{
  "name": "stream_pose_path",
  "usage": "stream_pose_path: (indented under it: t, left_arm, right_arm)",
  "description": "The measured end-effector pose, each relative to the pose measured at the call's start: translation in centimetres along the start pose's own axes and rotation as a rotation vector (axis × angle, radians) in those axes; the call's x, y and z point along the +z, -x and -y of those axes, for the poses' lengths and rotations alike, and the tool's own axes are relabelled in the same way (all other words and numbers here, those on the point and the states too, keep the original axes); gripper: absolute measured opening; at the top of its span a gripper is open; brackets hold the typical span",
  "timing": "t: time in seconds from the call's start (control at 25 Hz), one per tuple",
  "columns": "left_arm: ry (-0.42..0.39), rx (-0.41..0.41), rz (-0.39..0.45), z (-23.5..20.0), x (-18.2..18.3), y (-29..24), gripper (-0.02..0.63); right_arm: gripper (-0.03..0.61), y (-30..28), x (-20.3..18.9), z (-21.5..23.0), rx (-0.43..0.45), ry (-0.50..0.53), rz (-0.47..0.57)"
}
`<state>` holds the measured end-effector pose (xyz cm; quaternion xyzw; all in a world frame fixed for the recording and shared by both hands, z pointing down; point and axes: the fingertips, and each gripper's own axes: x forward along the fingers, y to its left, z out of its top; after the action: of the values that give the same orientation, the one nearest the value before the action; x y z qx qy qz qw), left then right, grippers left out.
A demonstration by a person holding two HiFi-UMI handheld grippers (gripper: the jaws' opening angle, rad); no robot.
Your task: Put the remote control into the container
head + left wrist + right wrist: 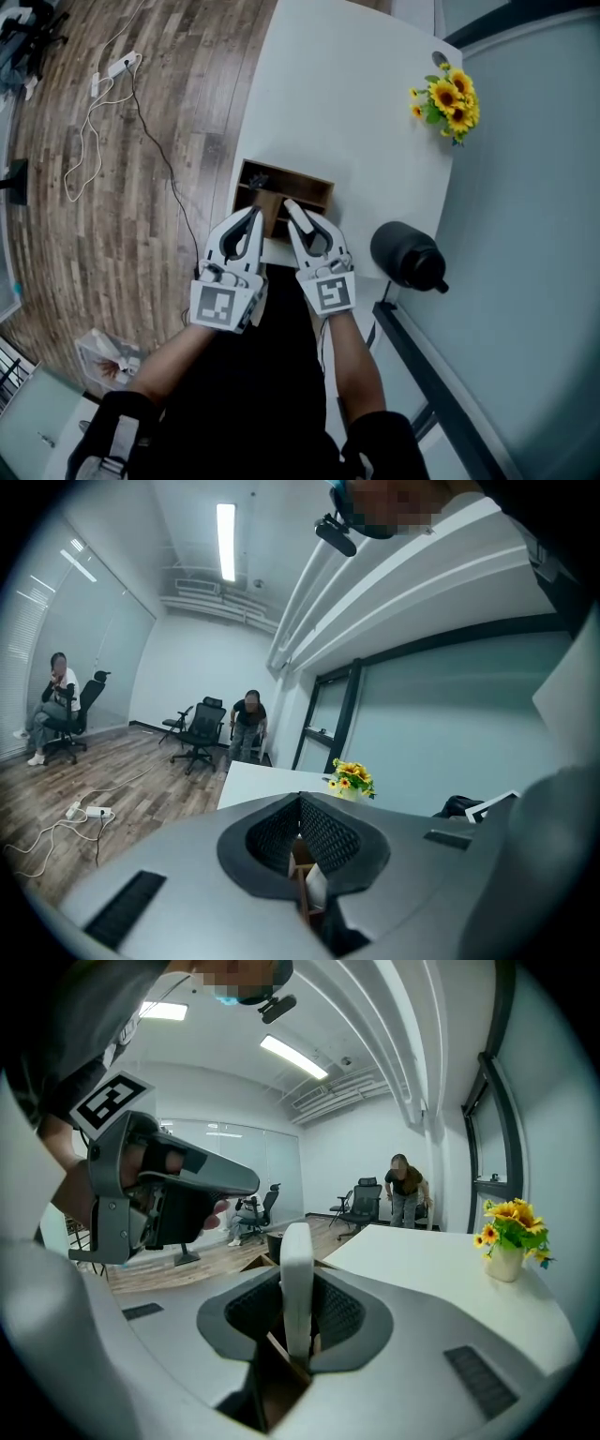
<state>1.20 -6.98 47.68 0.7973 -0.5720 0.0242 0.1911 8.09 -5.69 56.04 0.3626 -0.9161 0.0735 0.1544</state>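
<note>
A wooden container (309, 185) with open compartments stands on the white table (366, 103) just ahead of both grippers. My right gripper (292, 210) is shut on a white remote control (296, 1251), which stands on edge between the black pads (342, 1312) and pokes past them over the container's wooden wall (246, 1265). My left gripper (254, 216) hovers close beside it on the left, its tips together and nothing held. In the left gripper view, the wood of the container (302, 857) shows through the slit below the pads (328, 836).
A vase of sunflowers (448, 98) sits at the table's far right corner. A black jug (405, 255) stands right of the right gripper. A power strip and cable (117, 66) lie on the wood floor left of the table. People and office chairs (199, 728) are far off.
</note>
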Motion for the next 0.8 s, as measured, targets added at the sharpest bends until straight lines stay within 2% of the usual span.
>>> stream_pose_path:
  t: [0.4, 0.8]
  left_arm:
    - [0.007, 0.000, -0.013, -0.1, -0.8, -0.3, 0.006]
    - [0.009, 0.002, -0.021, -0.1, -1.4, -0.1, 0.006]
  right_arm:
    - [0.092, -0.9, -1.8, -0.5, 0.009, 0.031, -0.077]
    - [0.092, -1.4, -2.2, -0.6, -0.020, 0.045, -0.125]
